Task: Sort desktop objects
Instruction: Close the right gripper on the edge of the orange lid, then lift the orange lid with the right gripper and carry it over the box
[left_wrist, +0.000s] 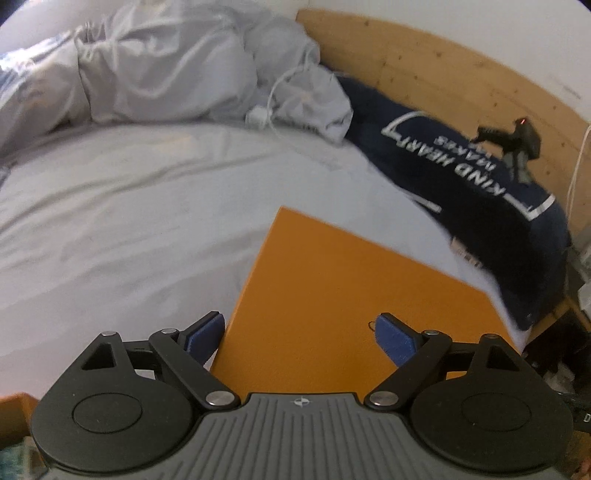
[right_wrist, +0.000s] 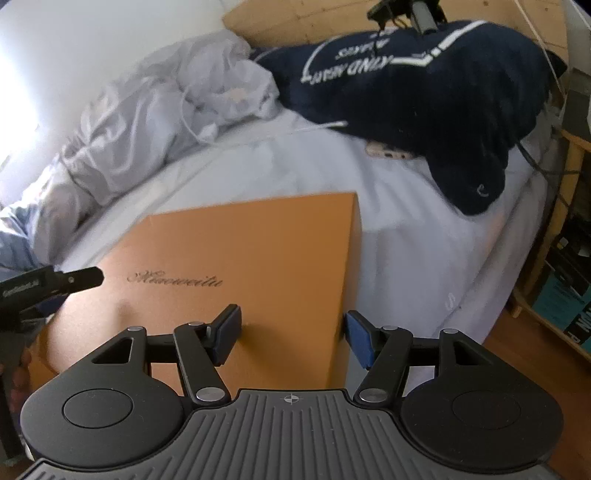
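Observation:
A large orange box lid (left_wrist: 332, 295) lies on a bed with a grey sheet. My left gripper (left_wrist: 301, 338) is open and straddles the lid's left edge, one pad off the lid, one over it. In the right wrist view the same lid (right_wrist: 240, 251) carries script lettering. My right gripper (right_wrist: 291, 334) is open and straddles the lid's right front corner, left pad over the top, right pad beside the side wall. The left gripper shows there at the far left (right_wrist: 55, 282), over the lid's left edge.
A crumpled grey duvet (left_wrist: 166, 66) with a white cable lies at the back. A navy sweatshirt (left_wrist: 461, 177) lies along the wooden headboard (left_wrist: 443, 66), with a black device (left_wrist: 513, 140) above it. A phone (right_wrist: 388, 151) pokes out under the sweatshirt. Shelves (right_wrist: 565, 277) stand right of the bed.

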